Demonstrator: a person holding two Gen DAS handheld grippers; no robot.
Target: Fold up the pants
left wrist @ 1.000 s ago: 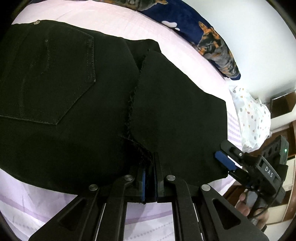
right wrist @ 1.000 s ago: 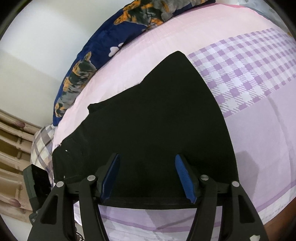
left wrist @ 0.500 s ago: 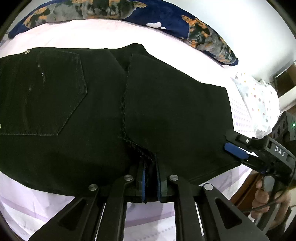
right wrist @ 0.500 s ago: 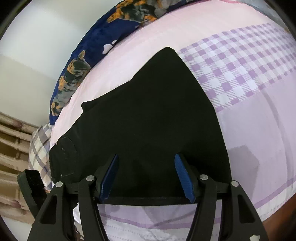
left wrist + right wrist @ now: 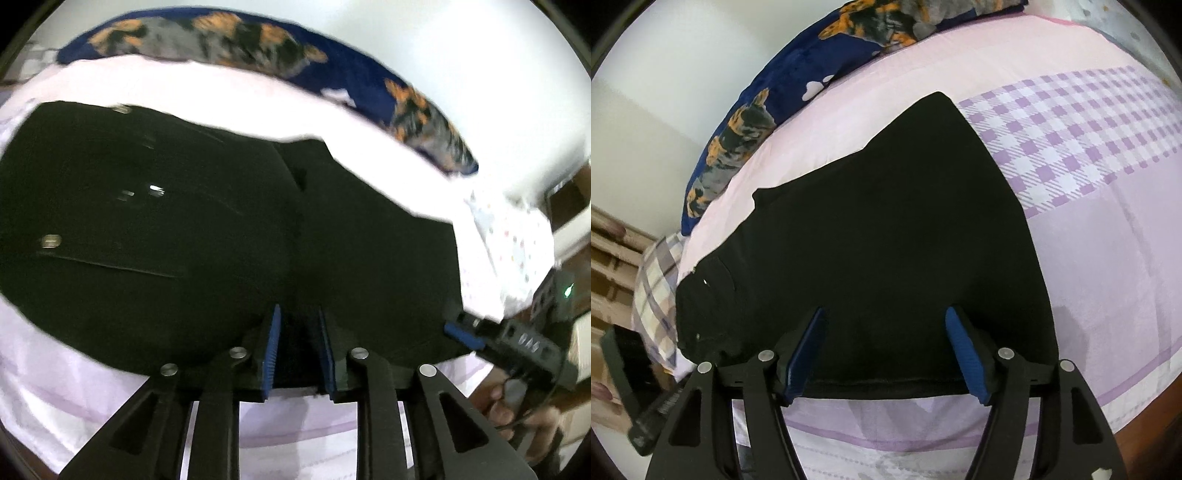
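Two grippers: both work over one pair of black pants (image 5: 229,236) spread flat on a bed (image 5: 1108,258).
Pants: folded, dark and wide across the pale pink and lilac sheet; in the left wrist view the pocket seam and rivets sit toward 9 o'clock, the folded-over leg toward 3 o'clock.
Left gripper (image 5: 297,350): at 6 o'clock of its own view, over the near hem of the pants; its blue fingers (image 5: 271,350) stand a narrow gap apart and have just been opening, with dark cloth showing between them but not pinched; the picture is blurred.
Right gripper (image 5: 886,354): at 6 o'clock of its own view, over the near edge of the folded leg; fingers (image 5: 807,350) spread wide and have just been opening a little more, the cloth lying under them, not gripped.
Right gripper from the left view (image 5: 509,339): at 4 o'clock, at the right corner of the pants, with a hand (image 5: 517,410) on its handle.
Pillow (image 5: 775,107): navy with orange and grey print, along the far edge of the bed toward 11 o'clock in the right view.
Checked band (image 5: 1071,133): lilac and white squares on the sheet, toward 2 o'clock, just beside the pants.
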